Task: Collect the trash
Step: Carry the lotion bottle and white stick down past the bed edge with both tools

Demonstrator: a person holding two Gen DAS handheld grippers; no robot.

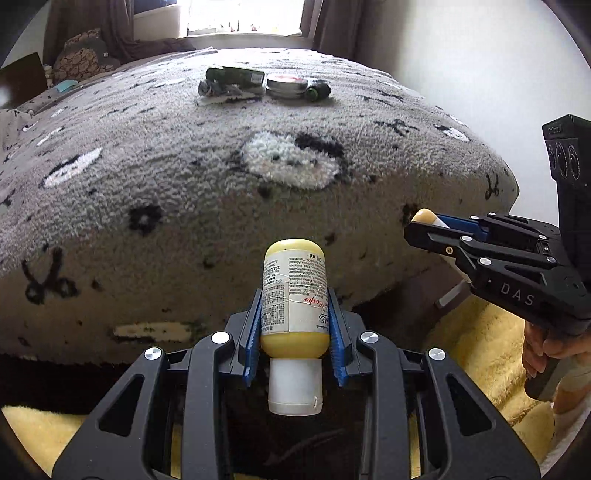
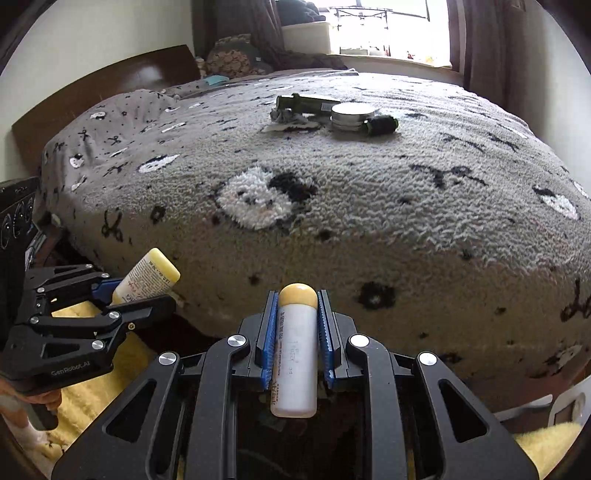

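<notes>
My left gripper (image 1: 294,295) is shut on a yellow lotion bottle (image 1: 294,291) with a white cap, held above the foot of the bed; it also shows in the right wrist view (image 2: 147,278). My right gripper (image 2: 296,302) is shut on a white tube with a yellow tip (image 2: 296,347), seen in the left wrist view (image 1: 426,218) at the right. More trash lies far up the grey bedspread (image 1: 184,184): a dark green tube (image 1: 236,75), a crumpled wrapper (image 1: 221,90), a round tin (image 1: 287,85) and a small dark bottle (image 1: 318,90).
A yellow fluffy rug (image 1: 480,343) lies on the floor below the bed's foot. A wooden headboard (image 2: 103,88) and pillows stand at the far left. A window (image 1: 243,14) with curtains is behind the bed. A white wall (image 1: 461,55) runs along the right.
</notes>
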